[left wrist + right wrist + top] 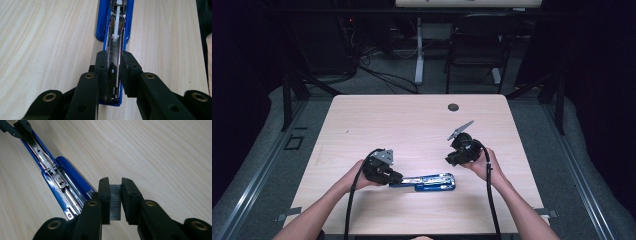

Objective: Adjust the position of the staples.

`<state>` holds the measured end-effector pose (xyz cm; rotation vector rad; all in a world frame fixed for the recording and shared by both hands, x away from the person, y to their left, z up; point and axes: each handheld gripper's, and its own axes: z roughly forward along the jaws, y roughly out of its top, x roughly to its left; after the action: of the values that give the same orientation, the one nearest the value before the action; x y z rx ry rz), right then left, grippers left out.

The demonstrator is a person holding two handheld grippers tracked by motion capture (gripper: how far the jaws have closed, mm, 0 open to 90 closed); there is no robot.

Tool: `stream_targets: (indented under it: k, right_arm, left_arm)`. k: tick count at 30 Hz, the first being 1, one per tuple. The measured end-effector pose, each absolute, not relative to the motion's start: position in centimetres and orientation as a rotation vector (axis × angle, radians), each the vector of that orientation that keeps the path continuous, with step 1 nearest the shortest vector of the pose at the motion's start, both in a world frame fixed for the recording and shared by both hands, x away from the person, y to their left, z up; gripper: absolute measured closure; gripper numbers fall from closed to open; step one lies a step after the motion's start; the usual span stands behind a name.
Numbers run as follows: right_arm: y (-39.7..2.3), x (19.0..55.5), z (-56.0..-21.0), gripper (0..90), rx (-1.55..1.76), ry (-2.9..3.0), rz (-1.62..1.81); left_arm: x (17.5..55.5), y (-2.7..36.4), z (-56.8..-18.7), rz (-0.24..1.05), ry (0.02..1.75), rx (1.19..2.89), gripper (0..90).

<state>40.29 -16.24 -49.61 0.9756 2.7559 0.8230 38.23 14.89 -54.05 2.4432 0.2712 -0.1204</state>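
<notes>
A blue stapler lies opened out on the wooden table, near its front edge, with the metal staple channel bared. My left gripper is shut on the stapler's left end. In the left gripper view the pads press on both sides of the stapler's metal rail. My right gripper hovers just right of and behind the stapler. It is shut on a short strip of staples, held a little above the table beside the stapler's open end.
A dark cable grommet sits in the table's far side. Beyond the table stand a black chair and a white desk leg, with cables on the floor. Bare wood stretches across the table's back half and left side.
</notes>
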Motion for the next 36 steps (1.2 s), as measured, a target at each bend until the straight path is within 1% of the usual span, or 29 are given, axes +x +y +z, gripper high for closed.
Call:
stream_targets:
  k: [15, 16, 20, 21, 24, 28, 29, 36]
  right_arm:
    - [-15.9, 40.3, -49.6, 78.8, 0.944, 2.783, 0.838]
    - [-15.9, 40.3, -49.6, 78.9, 0.941, 2.786, 0.834]
    - [-15.5, 40.5, -49.5, 78.9, 0.929, 2.786, 0.854]
    - [-15.3, 40.5, -49.5, 78.8, 0.925, 2.789, 0.855]
    - [-14.9, 40.5, -49.6, 78.9, 0.899, 2.804, 0.857]
    - [-14.7, 40.4, -49.6, 78.9, 0.88, 2.821, 0.883]
    - [-14.7, 40.4, -49.6, 78.9, 0.876, 2.827, 0.891]
    - [-14.6, 40.0, -49.4, 78.9, 0.834, 2.837, 0.926]
  left_arm:
    - [38.4, 14.9, -54.0, -0.12, 0.27, 2.447, 76.8]
    - [38.4, 14.9, -53.8, -0.095, 0.272, 2.475, 76.8]
    - [38.4, 14.9, -53.9, -0.1, 0.273, 2.469, 76.8]
    - [38.4, 14.9, -54.0, -0.124, 0.27, 2.448, 76.8]
    - [38.4, 14.9, -53.8, -0.095, 0.273, 2.473, 76.8]
    - [38.4, 14.9, -53.8, -0.114, 0.268, 2.467, 76.9]
    - [38.4, 14.9, -53.8, -0.099, 0.271, 2.47, 76.9]
    - [38.4, 14.9, -53.8, -0.104, 0.275, 2.463, 76.8]
